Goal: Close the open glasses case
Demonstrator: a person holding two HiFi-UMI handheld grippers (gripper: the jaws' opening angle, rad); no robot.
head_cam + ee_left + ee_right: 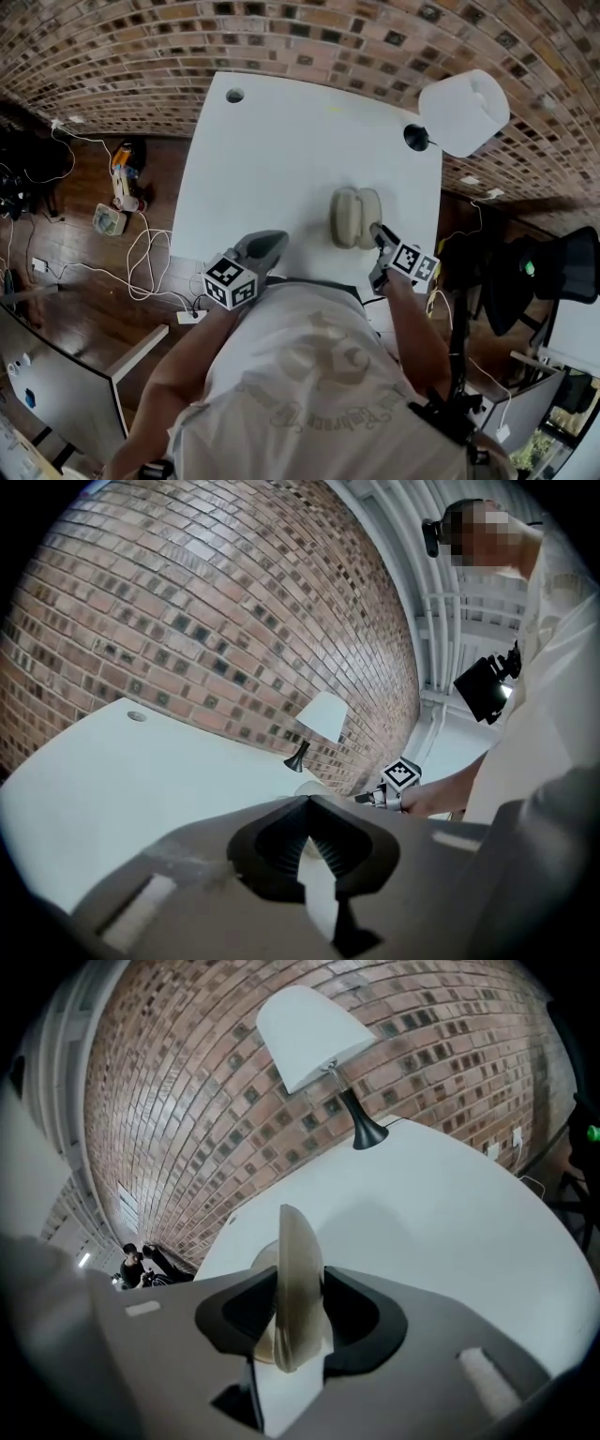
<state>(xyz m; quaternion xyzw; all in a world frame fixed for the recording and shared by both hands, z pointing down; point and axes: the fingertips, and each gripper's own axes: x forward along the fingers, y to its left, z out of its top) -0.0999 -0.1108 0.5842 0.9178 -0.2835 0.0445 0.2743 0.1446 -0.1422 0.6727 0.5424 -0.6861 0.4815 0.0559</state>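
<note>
lamp (464, 111) at tbl (272, 159) corner beyond glasses case (356, 217), cables (150, 262) on floor (84, 234)

I see the glasses case (355, 217) lying on the table (281, 150) toward its near right part, with the lamp (463, 111) standing behind it at the far right corner and a cable hole (234, 95) near the far left corner. My right tool (378, 232) sits at the case's near right side, with one half of the case upright between its jaws. My left tool (275, 241) hangs over the table's near edge, left of the case and apart from it. A brick wall (281, 37) runs behind the table, and cables (141, 262) lie on the floor (75, 309) to its left.
</note>
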